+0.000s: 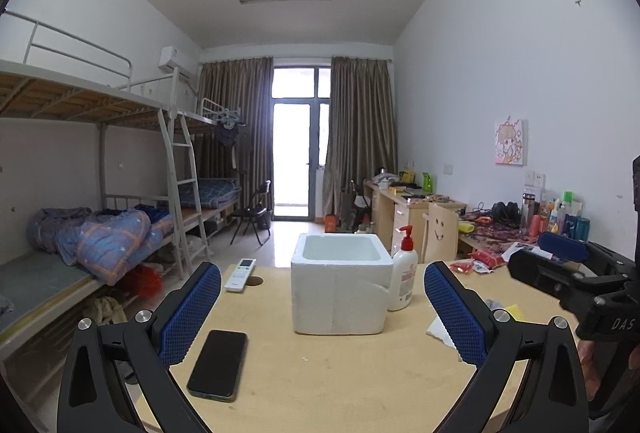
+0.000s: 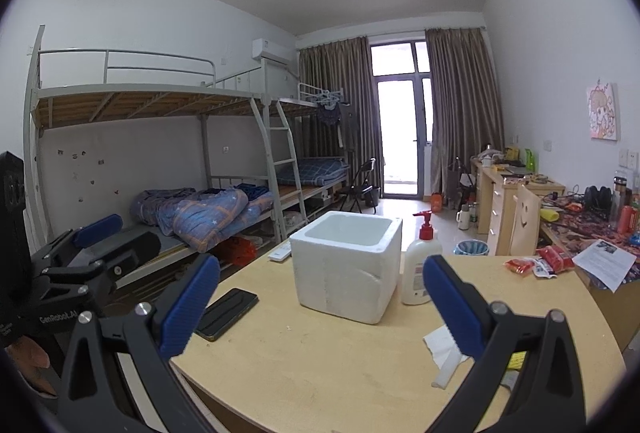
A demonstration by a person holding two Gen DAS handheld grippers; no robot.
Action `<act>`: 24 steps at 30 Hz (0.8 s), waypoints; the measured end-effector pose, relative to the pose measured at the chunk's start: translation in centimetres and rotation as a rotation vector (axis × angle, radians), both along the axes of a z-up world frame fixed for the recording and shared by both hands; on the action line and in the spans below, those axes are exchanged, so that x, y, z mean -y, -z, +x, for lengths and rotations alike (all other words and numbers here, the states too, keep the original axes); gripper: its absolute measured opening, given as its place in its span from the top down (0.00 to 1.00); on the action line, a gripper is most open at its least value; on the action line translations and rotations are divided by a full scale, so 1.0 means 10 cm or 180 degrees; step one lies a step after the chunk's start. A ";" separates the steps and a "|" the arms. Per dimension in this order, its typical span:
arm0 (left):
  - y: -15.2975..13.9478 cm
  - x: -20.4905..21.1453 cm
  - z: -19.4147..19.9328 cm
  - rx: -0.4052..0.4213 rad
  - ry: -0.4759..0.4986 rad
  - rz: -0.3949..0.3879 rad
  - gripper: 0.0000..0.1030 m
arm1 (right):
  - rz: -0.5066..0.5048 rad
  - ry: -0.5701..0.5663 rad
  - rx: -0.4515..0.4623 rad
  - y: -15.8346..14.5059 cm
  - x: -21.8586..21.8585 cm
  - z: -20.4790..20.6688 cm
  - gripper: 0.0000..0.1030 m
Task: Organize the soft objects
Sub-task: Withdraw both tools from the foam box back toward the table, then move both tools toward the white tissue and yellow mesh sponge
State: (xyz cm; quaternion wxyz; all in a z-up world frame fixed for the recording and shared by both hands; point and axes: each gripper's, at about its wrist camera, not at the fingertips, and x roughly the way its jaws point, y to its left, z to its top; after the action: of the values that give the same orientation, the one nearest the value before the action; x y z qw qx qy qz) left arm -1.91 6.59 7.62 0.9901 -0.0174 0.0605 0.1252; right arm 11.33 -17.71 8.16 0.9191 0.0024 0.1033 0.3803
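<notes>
A white foam box [image 1: 340, 289] [image 2: 344, 269], open at the top and empty as far as I can see, stands mid-table. A crumpled white tissue [image 1: 440, 329] [image 2: 444, 353] lies at the right, beside a small yellow item [image 1: 514, 311] [image 2: 516, 359]. Red snack packets [image 1: 480, 261] [image 2: 536, 263] lie further back right. My left gripper [image 1: 322, 313] hovers open in front of the box, holding nothing. My right gripper [image 2: 322, 305] is also open and empty, short of the box, its right finger over the tissue. Each gripper shows at the edge of the other's view.
A black phone [image 1: 218, 363] [image 2: 228, 313] lies front left on the wooden table [image 1: 320, 373]. A white remote [image 1: 240, 275] sits behind it. A red-capped pump bottle [image 1: 404, 273] [image 2: 422, 265] stands against the box's right side. Bunk beds lie left, cluttered desks right.
</notes>
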 end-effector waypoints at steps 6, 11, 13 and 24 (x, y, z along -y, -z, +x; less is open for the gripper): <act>0.16 0.01 0.09 -0.0039 -0.0028 -0.0030 0.01 | 0.0012 0.0108 -0.0006 0.16 0.07 0.00 0.00; 0.37 -0.04 0.12 0.0068 -0.0053 -0.0113 0.01 | -0.0017 0.0251 0.0029 0.36 0.16 0.03 0.00; 0.44 -0.05 0.14 0.0093 -0.0071 -0.0136 0.01 | -0.0002 0.0300 -0.0009 0.46 0.19 0.05 0.00; 0.78 0.05 0.25 0.0004 -0.0089 -0.0116 0.01 | 0.0063 0.0393 -0.0194 0.76 0.35 0.09 0.00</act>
State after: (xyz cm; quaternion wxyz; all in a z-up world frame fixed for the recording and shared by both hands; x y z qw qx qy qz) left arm 0.63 6.05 -0.22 0.9878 -0.0364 0.0619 0.1379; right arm 12.26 -21.17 0.56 0.9372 0.0294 0.1272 0.3236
